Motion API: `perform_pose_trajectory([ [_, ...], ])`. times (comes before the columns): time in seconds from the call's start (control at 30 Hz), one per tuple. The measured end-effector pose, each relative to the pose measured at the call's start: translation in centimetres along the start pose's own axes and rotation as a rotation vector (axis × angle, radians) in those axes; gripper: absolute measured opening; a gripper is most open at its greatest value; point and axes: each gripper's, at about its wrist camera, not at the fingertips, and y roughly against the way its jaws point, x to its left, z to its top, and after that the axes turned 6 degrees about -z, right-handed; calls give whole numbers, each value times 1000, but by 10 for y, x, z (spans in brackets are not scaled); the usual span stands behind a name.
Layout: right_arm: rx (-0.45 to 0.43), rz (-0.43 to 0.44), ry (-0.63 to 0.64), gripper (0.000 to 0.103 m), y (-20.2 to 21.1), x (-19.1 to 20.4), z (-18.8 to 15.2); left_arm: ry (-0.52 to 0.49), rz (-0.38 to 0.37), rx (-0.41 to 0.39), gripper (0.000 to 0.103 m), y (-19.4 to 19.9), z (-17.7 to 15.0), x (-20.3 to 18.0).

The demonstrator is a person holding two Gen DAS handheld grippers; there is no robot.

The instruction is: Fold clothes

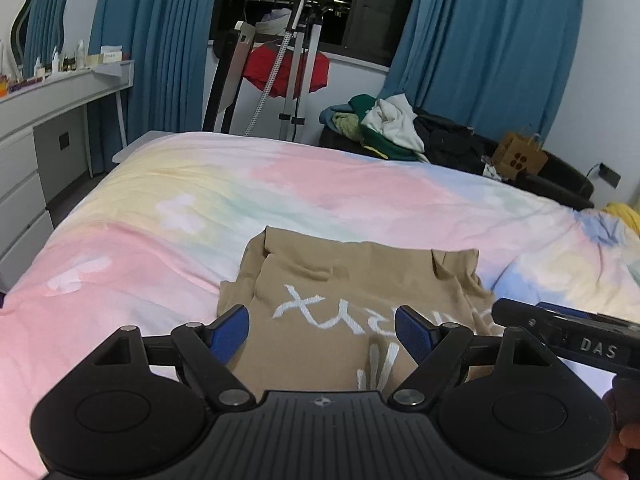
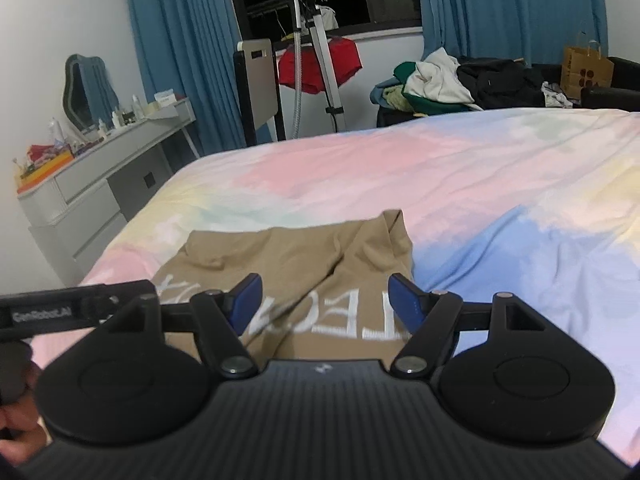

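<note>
Left gripper (image 1: 322, 330), jaws spread wide, gripping nothing; I'm hovering it over folded tan shirt (image 1: 352, 312) lying on pastel bedspread (image 1: 140, 220). Right gripper (image 2: 325, 304) likewise gaping, empty, hanging above same shirt. Left view alone is showing yellow fabric (image 1: 624, 212) at bed edge; right view alone is showing dresser clutter (image 2: 44, 160).

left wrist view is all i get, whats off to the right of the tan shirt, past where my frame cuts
Observer: The tan shirt has its right edge on a blue patch of the bedspread.
Operator: right gripper holding anything
Observer: No, the right gripper is open over the shirt's white lettering.
Operator: that paper bag, is it standing
Observer: Yes, the paper bag stands upright, handles up, beside the clothes pile.
</note>
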Motion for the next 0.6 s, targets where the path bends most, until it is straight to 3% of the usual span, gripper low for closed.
perform_pose_trajectory([
  [0.17, 59, -13, 17, 72, -22, 3, -7, -17, 56, 72, 82, -26, -6, 4],
  [0.27, 94, -4, 18, 72, -34, 3, -15, 37, 52, 149, 82, -44, -14, 12],
  [0.43, 119, 11, -11, 73, -42, -1, -16, 134, 31, 184, 82, -47, -12, 24],
  [0.6, 125, 16, -26, 73, -42, -3, -15, 375, -70, 180, 85, -21, -6, 38],
])
